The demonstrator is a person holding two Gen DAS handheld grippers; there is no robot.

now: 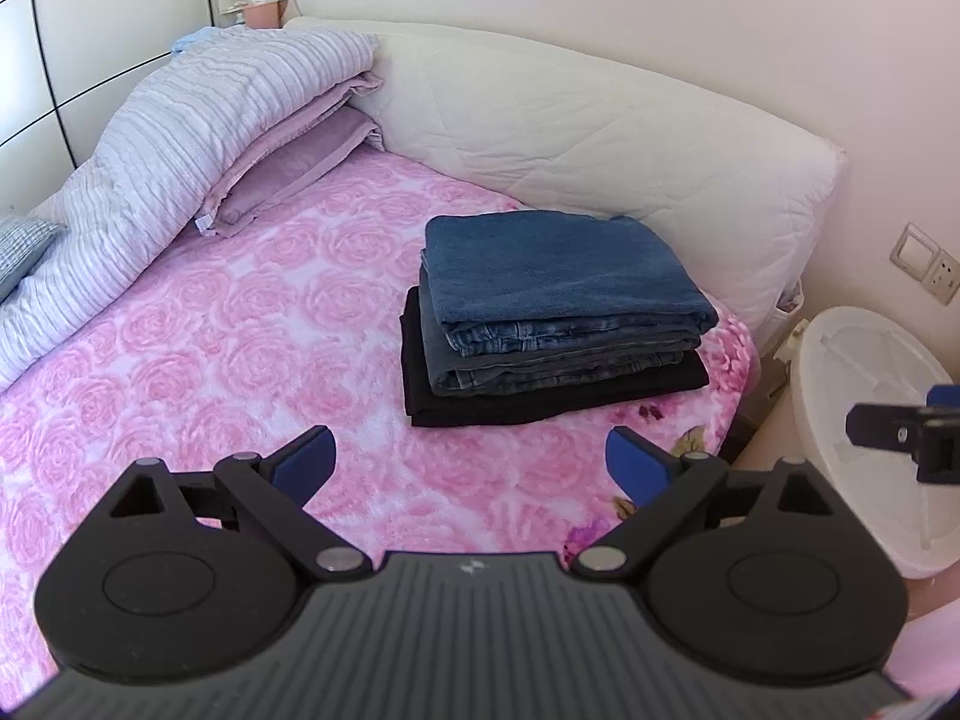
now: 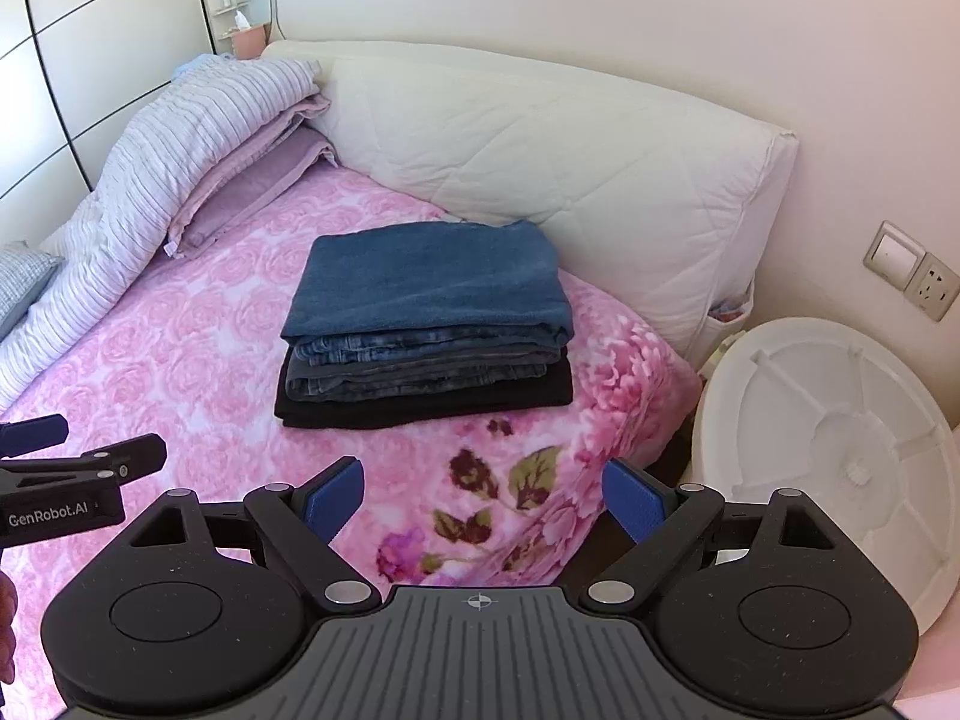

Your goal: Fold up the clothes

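Pink rose-patterned fleece blanket covers the bed where a neat stack of folded clothes lies, a blue towel-like piece on top, denim in the middle, black fabric beneath, just in front of the cream quilted headboard cushion. Both the left tongs and right tongs hang spread and empty, short of the stack. No unfolded garment is in view; the folding looks finished or nearly so.

Bright, soft daylight all round, hardly any shadows; pretty sharp, but fisheye bends edges and corners go dark.
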